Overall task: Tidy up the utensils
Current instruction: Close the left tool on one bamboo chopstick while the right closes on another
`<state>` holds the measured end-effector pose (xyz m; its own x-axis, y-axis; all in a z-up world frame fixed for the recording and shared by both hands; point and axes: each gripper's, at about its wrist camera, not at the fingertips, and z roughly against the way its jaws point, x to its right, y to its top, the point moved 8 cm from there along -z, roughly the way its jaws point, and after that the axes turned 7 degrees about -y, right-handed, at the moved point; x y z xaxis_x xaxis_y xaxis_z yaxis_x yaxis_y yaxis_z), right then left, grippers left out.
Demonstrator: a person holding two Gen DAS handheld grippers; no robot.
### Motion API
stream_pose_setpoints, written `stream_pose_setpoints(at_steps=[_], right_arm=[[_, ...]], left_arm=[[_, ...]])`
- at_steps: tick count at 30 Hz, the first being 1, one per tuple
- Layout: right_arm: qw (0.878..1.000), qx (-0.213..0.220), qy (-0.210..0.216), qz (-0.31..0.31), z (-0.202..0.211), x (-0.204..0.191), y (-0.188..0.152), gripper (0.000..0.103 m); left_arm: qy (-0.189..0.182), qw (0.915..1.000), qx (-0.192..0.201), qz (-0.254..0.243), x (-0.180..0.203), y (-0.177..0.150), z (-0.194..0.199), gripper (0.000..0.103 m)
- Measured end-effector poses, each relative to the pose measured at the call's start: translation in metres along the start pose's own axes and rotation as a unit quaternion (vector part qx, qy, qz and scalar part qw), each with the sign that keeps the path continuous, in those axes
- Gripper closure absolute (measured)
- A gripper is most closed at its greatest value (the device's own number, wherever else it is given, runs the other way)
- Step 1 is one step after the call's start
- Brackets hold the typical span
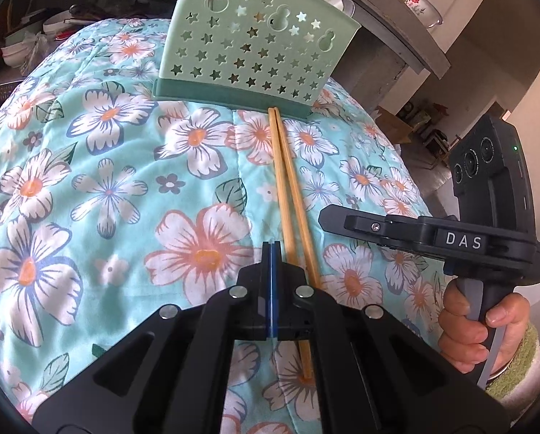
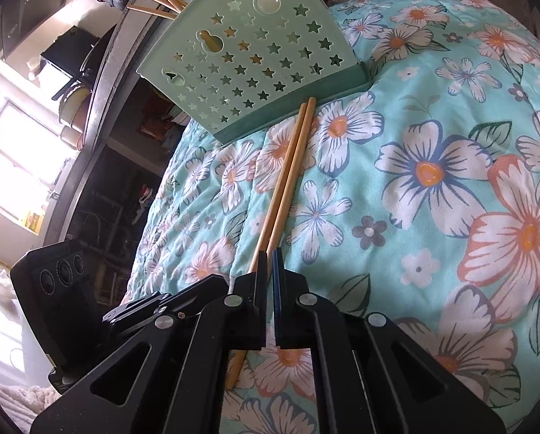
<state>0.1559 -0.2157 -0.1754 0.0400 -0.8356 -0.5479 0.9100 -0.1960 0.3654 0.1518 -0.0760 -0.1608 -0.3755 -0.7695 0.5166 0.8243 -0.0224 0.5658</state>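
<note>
A pair of wooden chopsticks [image 1: 291, 195] [image 2: 288, 177] lies side by side on the floral cloth [image 1: 107, 188] [image 2: 432, 181], far tips touching the base of a pale green star-holed utensil holder [image 1: 255, 47] [image 2: 255, 61]. My left gripper [image 1: 271, 253] is shut with nothing between its pads, just left of the chopsticks, whose near ends run under it. My right gripper [image 2: 270, 255] [image 1: 324, 218] hovers over the near part of the chopsticks, jaws almost together with only a thin slit, gripping nothing; from the left wrist it shows side-on, just right of the chopsticks. The left gripper [image 2: 107, 316] shows at lower left.
A person's hand [image 1: 479, 325] holds the right gripper's handle. A grey shelf edge [image 1: 396, 29] with dishes runs behind the holder. Several wooden sticks [image 2: 161, 0] poke out behind the holder's top. Cluttered bowls [image 1: 35, 36] sit beyond the cloth at far left.
</note>
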Motion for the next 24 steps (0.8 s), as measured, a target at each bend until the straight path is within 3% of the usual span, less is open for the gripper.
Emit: stream_pose_setpoints(at_steps=[2,6,15,24], right_arm=[[1.000,-0.002,0.003,-0.002,0.001,-0.001,0.000,0.098],[1.000,-0.009,0.002,-0.008,-0.005,-0.003,0.003,0.083],[1.000,-0.027,-0.004,-0.009,-0.025,-0.004,0.005,0.083],[0.999,-0.030,-0.005,-0.017,-0.031,-0.002,0.008,0.093]], left_arm=[[-0.003,1.0000,-0.001,-0.005,0.003,0.001,0.000,0.102],[-0.013,0.9999,-0.007,-0.001,0.006,-0.001,-0.002,0.095],[-0.010,0.9996,-0.023,-0.012,0.011,-0.001,-0.016,0.092],[0.001,0.9993,-0.035,-0.011,0.010,-0.002,-0.021,0.092]])
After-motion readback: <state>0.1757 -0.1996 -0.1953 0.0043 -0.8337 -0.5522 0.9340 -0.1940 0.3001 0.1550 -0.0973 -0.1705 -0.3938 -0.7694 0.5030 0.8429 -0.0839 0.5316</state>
